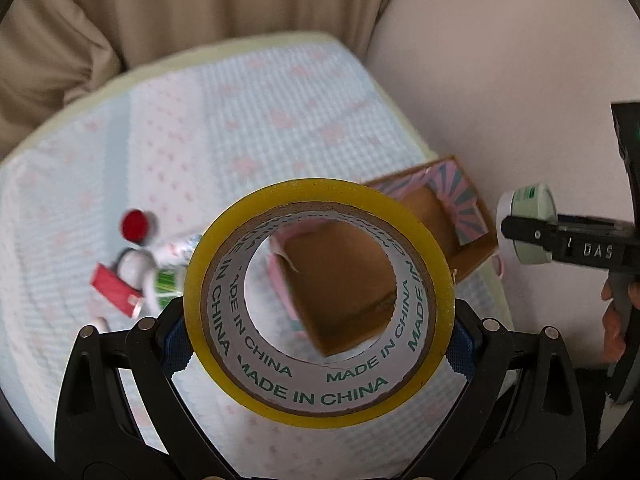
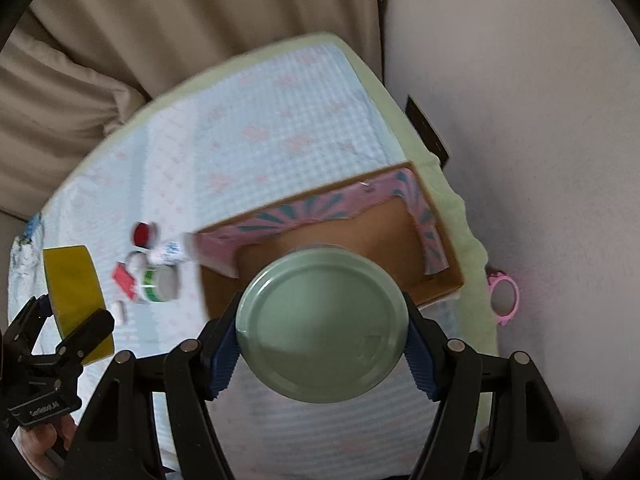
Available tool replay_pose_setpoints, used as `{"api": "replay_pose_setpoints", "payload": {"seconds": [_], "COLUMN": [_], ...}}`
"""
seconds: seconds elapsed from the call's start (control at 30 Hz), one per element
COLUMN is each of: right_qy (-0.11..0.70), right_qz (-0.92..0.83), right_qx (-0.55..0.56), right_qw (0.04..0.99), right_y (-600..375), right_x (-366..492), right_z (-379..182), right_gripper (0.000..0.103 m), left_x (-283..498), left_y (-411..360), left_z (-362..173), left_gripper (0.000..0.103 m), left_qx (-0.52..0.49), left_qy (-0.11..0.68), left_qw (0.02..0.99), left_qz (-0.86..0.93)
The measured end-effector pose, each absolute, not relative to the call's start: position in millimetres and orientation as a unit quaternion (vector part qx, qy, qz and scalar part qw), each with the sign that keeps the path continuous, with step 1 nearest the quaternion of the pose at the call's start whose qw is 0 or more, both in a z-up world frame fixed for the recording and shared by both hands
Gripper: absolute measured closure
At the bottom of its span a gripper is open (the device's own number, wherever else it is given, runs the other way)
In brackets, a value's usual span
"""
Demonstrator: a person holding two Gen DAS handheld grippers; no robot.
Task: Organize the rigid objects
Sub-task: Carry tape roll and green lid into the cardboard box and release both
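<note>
My left gripper [image 1: 320, 340] is shut on a yellow tape roll [image 1: 320, 396], held above the table with its hole facing the camera; the roll also shows in the right wrist view [image 2: 74, 292]. My right gripper [image 2: 322, 354] is shut on a pale green jar [image 2: 322, 328], held in front of an open cardboard box [image 2: 436, 256] with pink and teal flaps. In the left wrist view the jar [image 1: 528, 220] hangs to the right of the box [image 1: 460, 216]. A red-capped pot [image 2: 144, 234], a white tube [image 2: 170, 254], a green-labelled jar [image 2: 160, 280] and a red box [image 2: 125, 278] lie left of the cardboard box.
The table wears a pale blue checked cloth [image 2: 260, 128] with a green border. A beige sofa [image 2: 140, 20] stands behind it. A pink ring-shaped item [image 2: 503, 298] lies off the table's right edge, and a dark flat object [image 2: 426, 128] lies at the far right edge.
</note>
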State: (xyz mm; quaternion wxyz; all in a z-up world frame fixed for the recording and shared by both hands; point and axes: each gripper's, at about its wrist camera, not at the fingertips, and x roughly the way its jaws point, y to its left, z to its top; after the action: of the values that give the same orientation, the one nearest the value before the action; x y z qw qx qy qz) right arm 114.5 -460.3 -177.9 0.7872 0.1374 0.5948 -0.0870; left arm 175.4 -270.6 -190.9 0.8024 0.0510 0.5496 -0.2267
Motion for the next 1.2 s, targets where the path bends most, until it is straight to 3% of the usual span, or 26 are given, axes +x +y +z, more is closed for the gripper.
{"api": "replay_pose_setpoints", "payload": {"seconds": [0.53,0.93,0.97,1.0,1.03,1.07,1.2], "right_qy": [0.668,0.671,0.672,0.677,0.681,0.683,0.668], "right_qz": [-0.061,-0.035,-0.035,-0.037,-0.038,-0.037,-0.041], "right_qx": [0.169,0.173,0.174,0.173,0.171,0.171,0.178], "right_qw": [0.722,0.72,0.719,0.714,0.711,0.709,0.722], "right_y": [-520.9,-518.3,-519.6,-521.4,-522.9,-524.4,-530.5], "right_x": [175.9,185.5,187.3,189.9,191.4,191.5,186.7], "right_z": [-320.9,-340.5,-340.0,-340.6,-341.0,-340.5,-332.1], "right_gripper": [0.036,0.036,0.036,0.031,0.007,0.0,0.0], "left_x": [213.4,214.4,213.9,212.3,209.9,208.6,205.3], "left_y": [-374.1,-396.3,-396.4,-395.2,-394.0,-391.2,-382.3], "left_z": [-362.8,-370.3,-370.0,-368.6,-368.1,-366.5,-358.2], "left_gripper": [0.007,0.006,0.0,0.0,0.0,0.0,0.0], "left_qx": [0.148,0.188,0.192,0.196,0.194,0.189,0.173], "left_qy": [0.655,0.656,0.658,0.656,0.655,0.655,0.656], "left_qw": [0.71,0.694,0.693,0.695,0.698,0.7,0.704], "left_qz": [-0.213,-0.228,-0.225,-0.22,-0.216,-0.214,-0.209]}}
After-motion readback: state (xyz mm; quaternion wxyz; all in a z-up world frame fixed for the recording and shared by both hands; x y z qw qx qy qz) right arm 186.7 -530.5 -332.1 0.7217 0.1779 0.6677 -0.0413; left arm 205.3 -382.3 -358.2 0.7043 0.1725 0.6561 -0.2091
